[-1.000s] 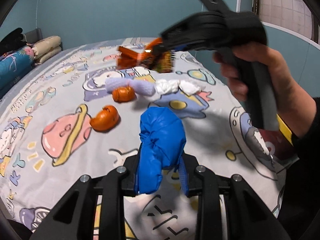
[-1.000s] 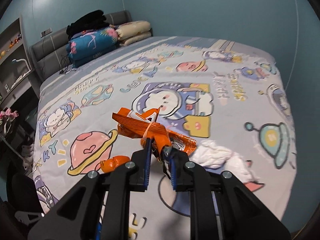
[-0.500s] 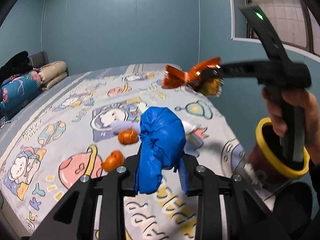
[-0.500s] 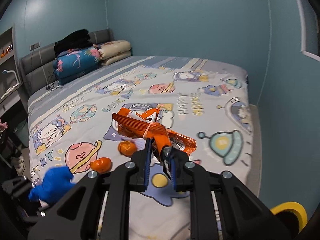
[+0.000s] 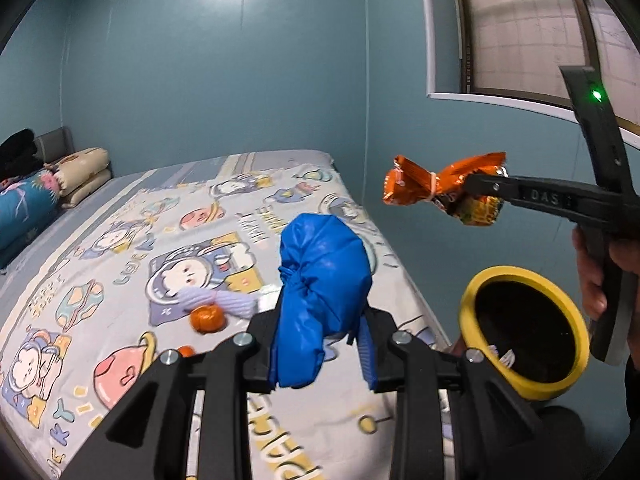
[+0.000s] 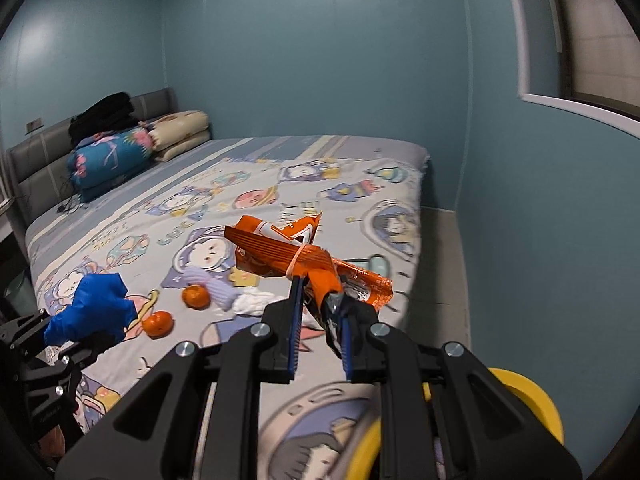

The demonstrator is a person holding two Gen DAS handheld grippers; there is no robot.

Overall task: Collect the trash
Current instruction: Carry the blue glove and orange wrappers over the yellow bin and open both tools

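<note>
The bed [image 5: 120, 240], under a cartoon-print sheet, fills most of both views, with folded blankets [image 6: 120, 152] stacked at its far head end. Beside the bed's foot stands a bin [image 5: 472, 300] with a yellow rim, its mouth open upward.

The left tongs [image 5: 320, 344] are clenched on a blue bag [image 5: 320, 296], a knotted bundle whose long axis runs straight out along the fingers and tilts upward, its bulging end away from the camera. The bundle sits between the two fingers and stands well above their tips, over the bed's near edge.

The right tongs [image 6: 318, 320] grip an orange wrapper [image 6: 280, 252] tied round its middle with a band. Its long axis lies crosswise to the fingers, one flared end to the left and up, the crumpled end to the right and lower. In the left view the wrapper [image 5: 436, 188] hangs in the air above the bin and a little short of its rim.

On the sheet lie a pale purple sock [image 5: 216, 300], crumpled white tissue [image 6: 252, 302], and two mandarins [image 6: 196, 296], one touching the sock.
</note>
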